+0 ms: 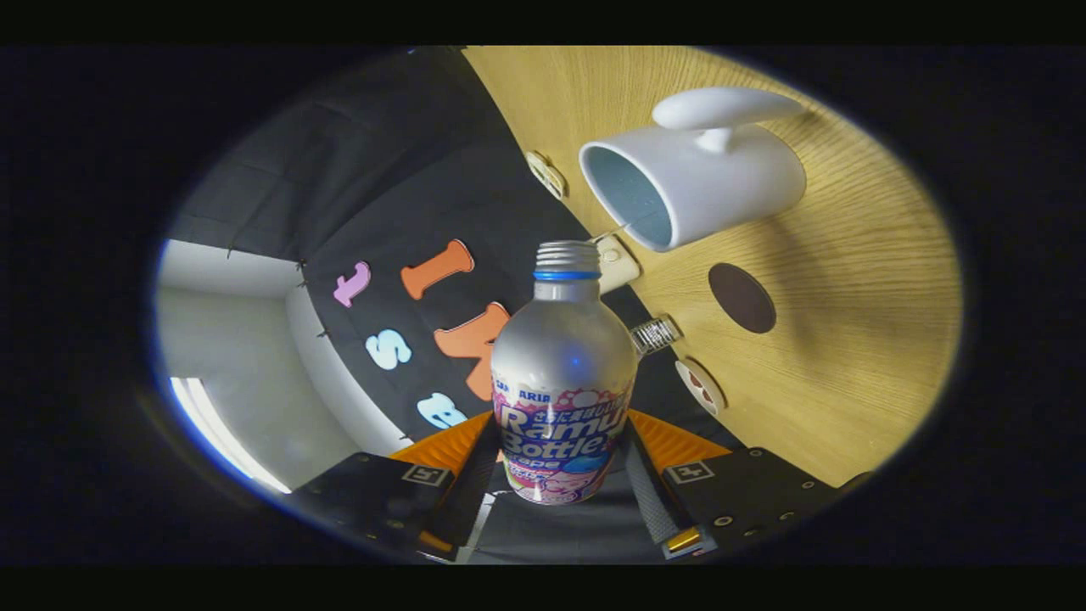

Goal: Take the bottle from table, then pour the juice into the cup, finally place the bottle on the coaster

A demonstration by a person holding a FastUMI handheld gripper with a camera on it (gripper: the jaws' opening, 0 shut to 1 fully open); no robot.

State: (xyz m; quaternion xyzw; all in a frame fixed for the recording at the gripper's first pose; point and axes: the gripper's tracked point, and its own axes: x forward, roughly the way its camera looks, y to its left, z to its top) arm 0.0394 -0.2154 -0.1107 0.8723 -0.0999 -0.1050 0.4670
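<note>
My gripper (pixel 564 471) is shut on a silver bottle (pixel 563 373) with a pink and white label, both fingers pressing its lower body. The bottle has no cap and a blue ring under its threaded neck. The whole view is rolled sideways, so the bottle is tipped with its mouth toward a white cup (pixel 691 182) with a handle that stands on the wooden table (pixel 848 339). The bottle's mouth lies just short of the cup's rim. I cannot make out any juice flowing. A dark round coaster (pixel 741 297) lies on the table beside the cup.
Along the table's far edge by the booth's black cloth wall lie several small things: a silver screw cap (pixel 655 334), a cream block (pixel 617 263), a cream disc (pixel 545 174) and a white disc with red marks (pixel 701 385). A pale wall (pixel 246 356) shows past the cloth.
</note>
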